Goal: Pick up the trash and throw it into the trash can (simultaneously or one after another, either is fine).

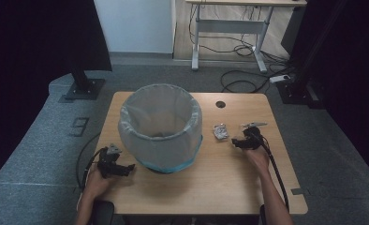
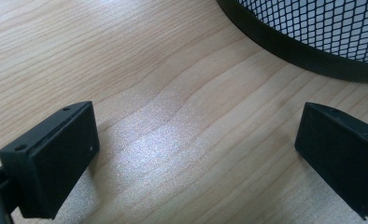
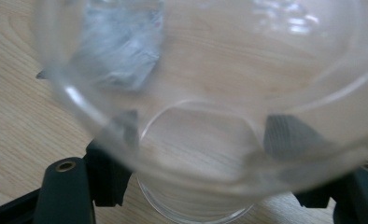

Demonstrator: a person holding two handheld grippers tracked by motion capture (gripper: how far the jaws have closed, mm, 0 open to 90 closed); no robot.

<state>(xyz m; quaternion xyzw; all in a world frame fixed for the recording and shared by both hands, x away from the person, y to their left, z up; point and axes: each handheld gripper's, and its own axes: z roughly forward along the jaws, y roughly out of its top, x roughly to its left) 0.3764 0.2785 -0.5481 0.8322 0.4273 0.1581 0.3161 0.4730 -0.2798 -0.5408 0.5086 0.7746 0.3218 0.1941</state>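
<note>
A clear plastic cup (image 3: 196, 140), blurry and cut off, sits clamped in the right gripper (image 3: 196, 154) beside the bin (image 1: 160, 126); left gripper (image 2: 196, 154) jaws apart.

In the right gripper view we found the clear cup (image 3: 201, 116) blurred, its rim cut off by the top and right edges. It veiled both jaws of the right gripper (image 3: 198, 140), and the crumpled wrapper (image 3: 119, 46) behind its wall was smeared. In the high view the cup was too small to make out. In the left gripper view the mesh bin (image 2: 313, 32) was cut by the top and right edges. The bin liner (image 1: 160, 124) hid the bin's contents.
</note>
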